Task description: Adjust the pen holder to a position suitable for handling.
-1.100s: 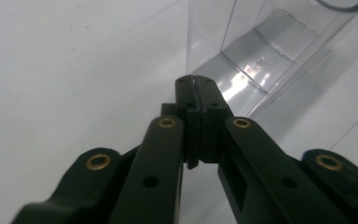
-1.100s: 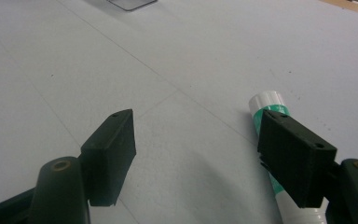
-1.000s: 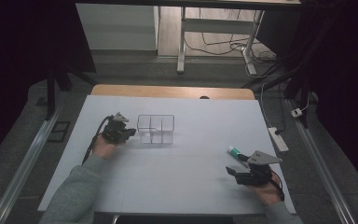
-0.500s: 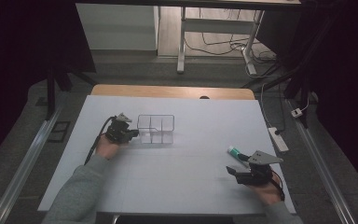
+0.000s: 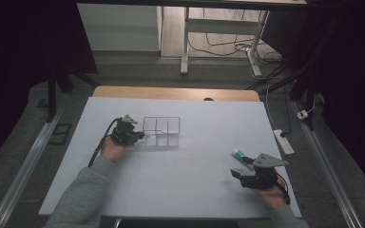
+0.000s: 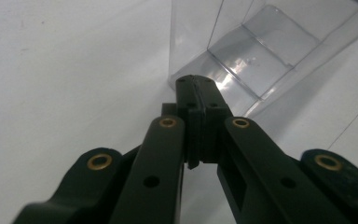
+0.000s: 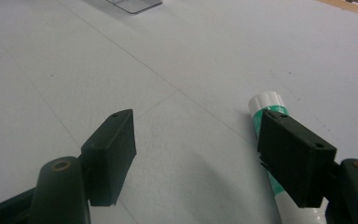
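Note:
A clear plastic box (image 5: 161, 131) with several compartments stands on the white table top (image 5: 190, 190), left of the middle. My left gripper (image 5: 135, 136) lies just left of it. Its jaws are shut, nothing between them, and in the left gripper view the left gripper (image 6: 196, 86) points its tips at the near corner of the box (image 6: 242, 56). Whether the tips touch the wall I cannot tell. A green and white tube (image 5: 238, 154) lies at the right. My right gripper (image 5: 241, 167) stands open beside it; in the right gripper view the right gripper (image 7: 196, 122) has its right jaw over part of the tube (image 7: 266, 105).
The table's wooden far edge (image 5: 176, 93) runs behind the white top. A white power strip (image 5: 283, 141) lies off the right edge. Metal rails run along both sides below the table, and a desk frame with cables stands beyond.
My left gripper has edged slightly right, toward the box. The right gripper and the tube have stayed put.

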